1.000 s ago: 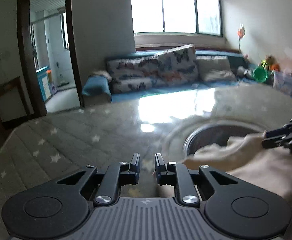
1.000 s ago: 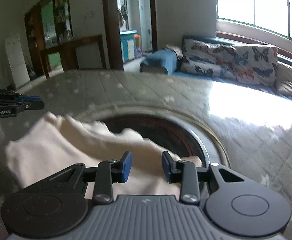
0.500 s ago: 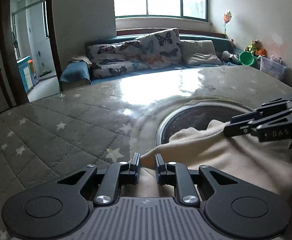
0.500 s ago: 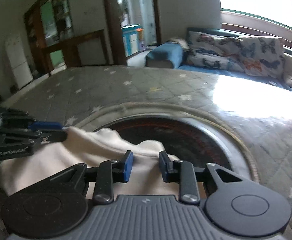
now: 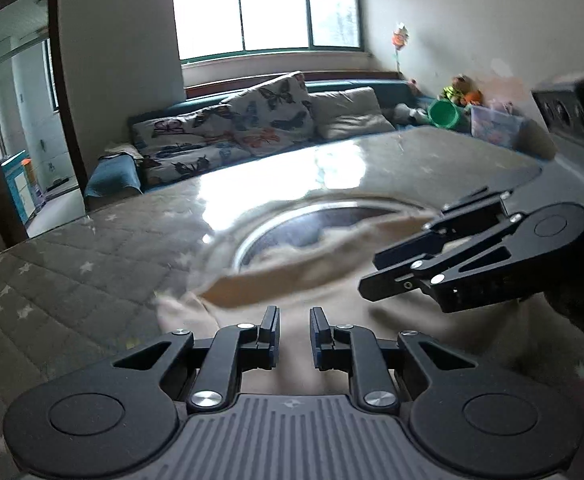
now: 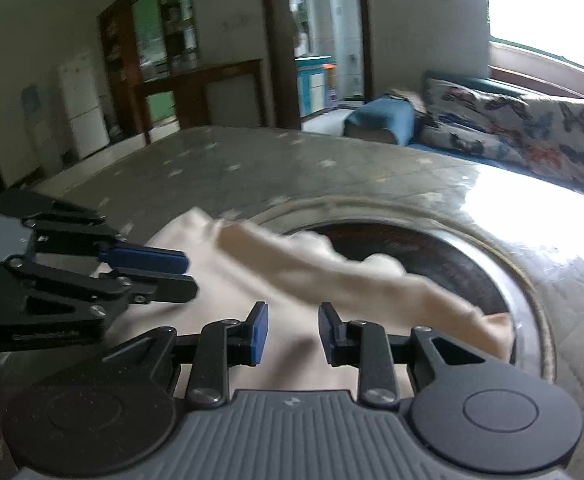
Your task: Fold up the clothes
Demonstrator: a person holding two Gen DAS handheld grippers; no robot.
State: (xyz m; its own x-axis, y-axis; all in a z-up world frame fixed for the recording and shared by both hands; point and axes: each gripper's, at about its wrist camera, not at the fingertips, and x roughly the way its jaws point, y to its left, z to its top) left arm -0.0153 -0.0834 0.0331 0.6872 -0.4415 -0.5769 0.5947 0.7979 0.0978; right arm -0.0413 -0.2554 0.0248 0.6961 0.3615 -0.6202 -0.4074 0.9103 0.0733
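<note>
A cream garment [image 5: 316, 292] lies on the quilted table cover, part of it draped over the round recess; it also shows in the right wrist view [image 6: 292, 280]. My left gripper [image 5: 294, 333] is open, low over the garment's near part, with nothing between its fingers. My right gripper [image 6: 292, 334] is open above the garment. Each gripper shows in the other's view: the right one [image 5: 396, 268] at the right, the left one [image 6: 186, 276] at the left, both over the cloth.
The table has a grey quilted cover with stars [image 5: 64, 272] and a dark round recess [image 6: 432, 256] in its middle. A sofa with butterfly cushions [image 5: 252, 128] stands behind, and a doorway [image 5: 16, 128] is at the left.
Both grippers have moved closer together over the garment. The right gripper's jaws have opened a little wider. The garment's far edge has shifted and is blurred.
</note>
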